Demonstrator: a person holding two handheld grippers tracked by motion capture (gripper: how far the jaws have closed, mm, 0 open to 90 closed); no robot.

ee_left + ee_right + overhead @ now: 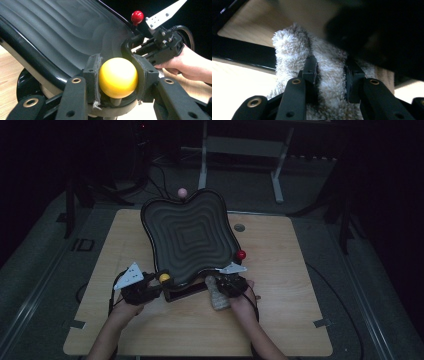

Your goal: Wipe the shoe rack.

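High view: tilted black ridged tray (187, 237) near desk (280, 320) front edge. Left gripper (117, 78) clamped on yellow knob (118, 77); right gripper (330, 72) pinching fluffy cloth (292, 47).

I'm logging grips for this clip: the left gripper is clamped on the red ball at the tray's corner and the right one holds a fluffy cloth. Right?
Not quite. The left gripper clamps the yellow ball, as the left gripper view shows; the red ball sits free at another corner of the tray. The right gripper does hold the cloth.

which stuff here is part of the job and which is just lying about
In the job:
tray
yellow knob, held by left gripper
cloth, held by right gripper

Lying about:
red knob
pink knob
grey disc
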